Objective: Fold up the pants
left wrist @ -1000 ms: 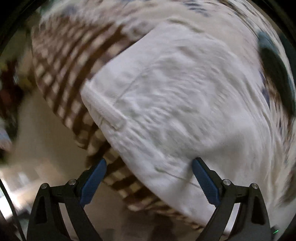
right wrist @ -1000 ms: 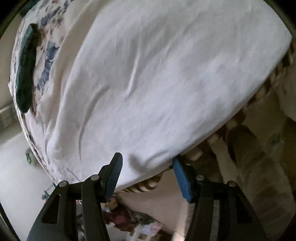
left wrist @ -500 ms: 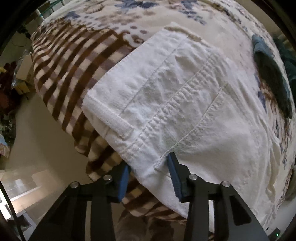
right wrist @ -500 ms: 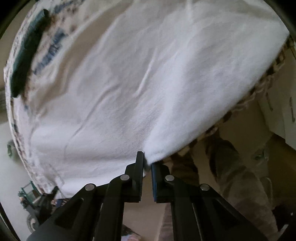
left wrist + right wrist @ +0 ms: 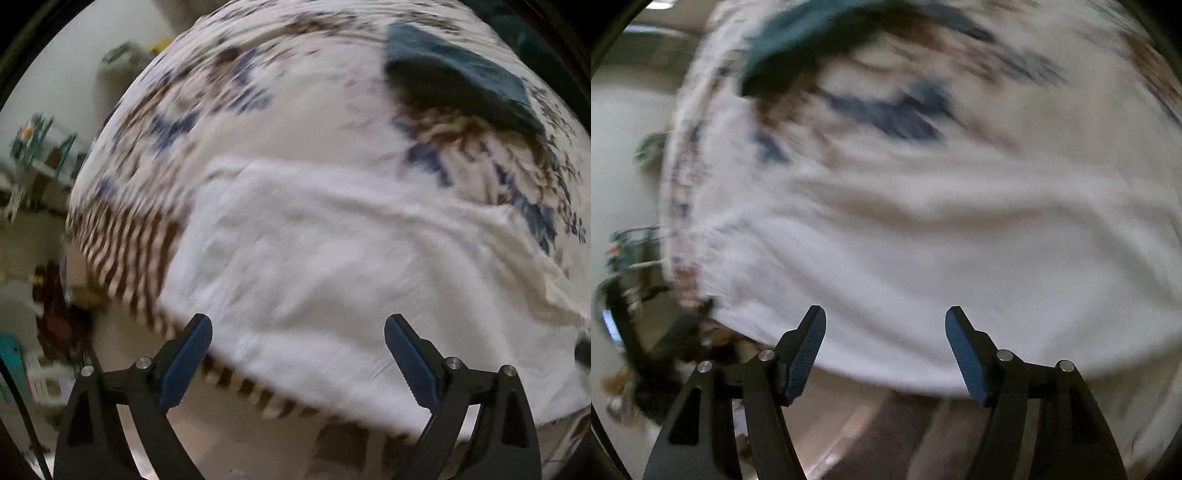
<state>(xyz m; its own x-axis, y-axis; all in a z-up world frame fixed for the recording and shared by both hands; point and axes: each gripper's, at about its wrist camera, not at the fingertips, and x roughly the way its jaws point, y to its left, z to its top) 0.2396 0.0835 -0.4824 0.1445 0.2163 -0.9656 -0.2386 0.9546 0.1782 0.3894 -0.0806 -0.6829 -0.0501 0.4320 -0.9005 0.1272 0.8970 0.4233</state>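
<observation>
White pants (image 5: 332, 280) lie folded across the near edge of a bed, blurred by motion in both views. My left gripper (image 5: 297, 347) hangs above their near edge with its jaws opening wide and nothing between the blue pads. In the right wrist view the same white pants (image 5: 942, 266) fill the middle, and my right gripper (image 5: 885, 339) hovers over their near hem, jaws opening, no cloth pinched between them.
The bed carries a cream bedspread with blue and brown flowers (image 5: 280, 110) and a brown checked border (image 5: 122, 258). A dark teal cloth (image 5: 461, 85) lies at the far side, seen too as a teal cloth (image 5: 812, 33). Floor and clutter (image 5: 40, 332) lie beyond the bed's left edge.
Both grippers closed on the pants' near edge half a second ago, then let go, opened and rose away from the bed. The views have rolled, and the pants now lie folded over.
</observation>
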